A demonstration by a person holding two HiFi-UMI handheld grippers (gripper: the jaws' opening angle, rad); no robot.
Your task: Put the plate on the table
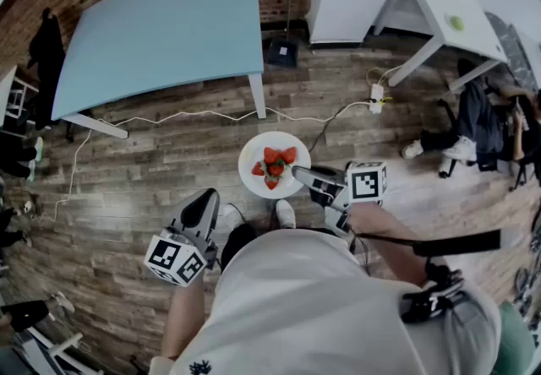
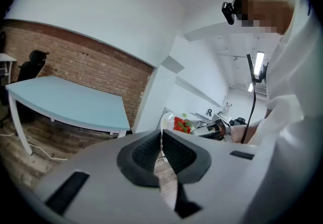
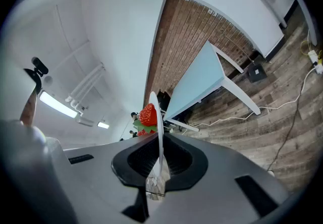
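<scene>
A: Why is the blue table (image 1: 169, 27) standing bare while the plate (image 1: 252, 164) is hanging out over the wooden floor (image 1: 169, 154)?
B: The plate is not yet getting set down. It is being carried well apart from the table, on its near side, and seemingly level, I judge so that the strawberries (image 1: 275, 166) are not sliding off
A: And what are the tongs doing?
B: The right gripper (image 1: 314, 181) is pinching the plate's rim on the side away from the table, jaws closed down onto the thin edge. The left gripper (image 1: 203, 204) is hanging farther from the table than the plate, jaws together on nothing, probably being kept out of the way
A: What is escaping you?
B: The table's far legs are hiding under its top, the right gripper view is showing the plate edge-on as a mere line, and the strawberries are overlapping too much for counting
</scene>
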